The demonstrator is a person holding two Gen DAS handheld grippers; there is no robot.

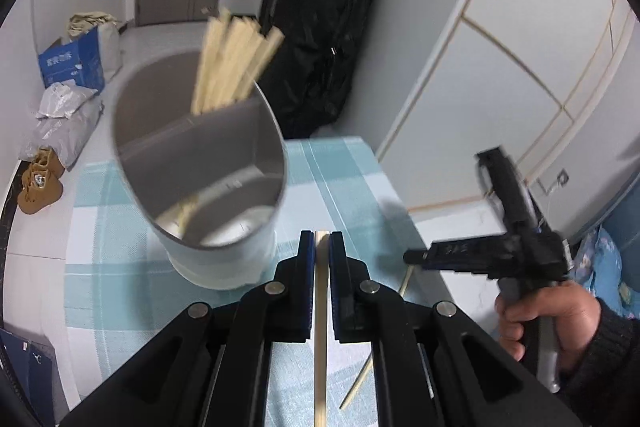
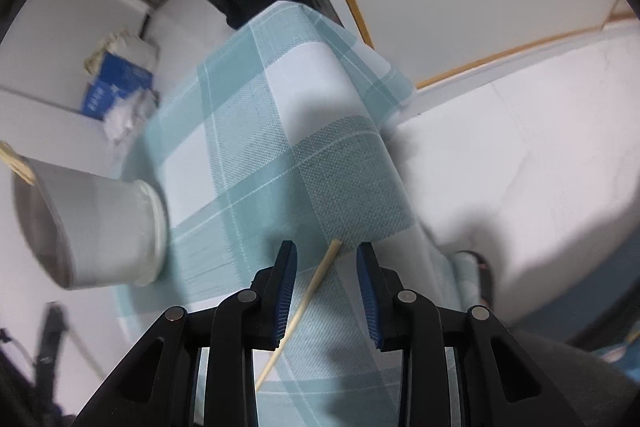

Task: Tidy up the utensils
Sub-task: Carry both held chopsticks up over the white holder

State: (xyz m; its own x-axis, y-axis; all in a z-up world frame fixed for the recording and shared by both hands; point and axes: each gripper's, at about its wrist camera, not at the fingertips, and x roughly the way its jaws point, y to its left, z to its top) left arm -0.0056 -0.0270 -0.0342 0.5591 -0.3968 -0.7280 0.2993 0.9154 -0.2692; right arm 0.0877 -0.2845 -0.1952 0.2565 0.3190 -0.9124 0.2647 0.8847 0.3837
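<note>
My left gripper point(image 1: 320, 239) is shut on a pale wooden chopstick point(image 1: 320, 347) that runs straight back between its fingers, lifted over the cloth. Just ahead and left stands the grey utensil holder point(image 1: 224, 259), split by a divider. Several chopsticks point(image 1: 232, 63) lean in its far half. A second chopstick point(image 2: 308, 303) lies on the cloth between the blue pads of my right gripper point(image 2: 326, 255), which is open and not pressing it. From the left wrist, that chopstick point(image 1: 360, 383) and the right gripper point(image 1: 416, 259), held by a hand, show at the right.
A teal and white checked cloth point(image 2: 248, 131) covers the small table, whose right edge drops to white floor. A black bag point(image 1: 328, 39) leans behind the table by white cabinet doors point(image 1: 520, 67). A blue box point(image 1: 74, 61), grey bags and brown shoes point(image 1: 40, 187) lie at the left.
</note>
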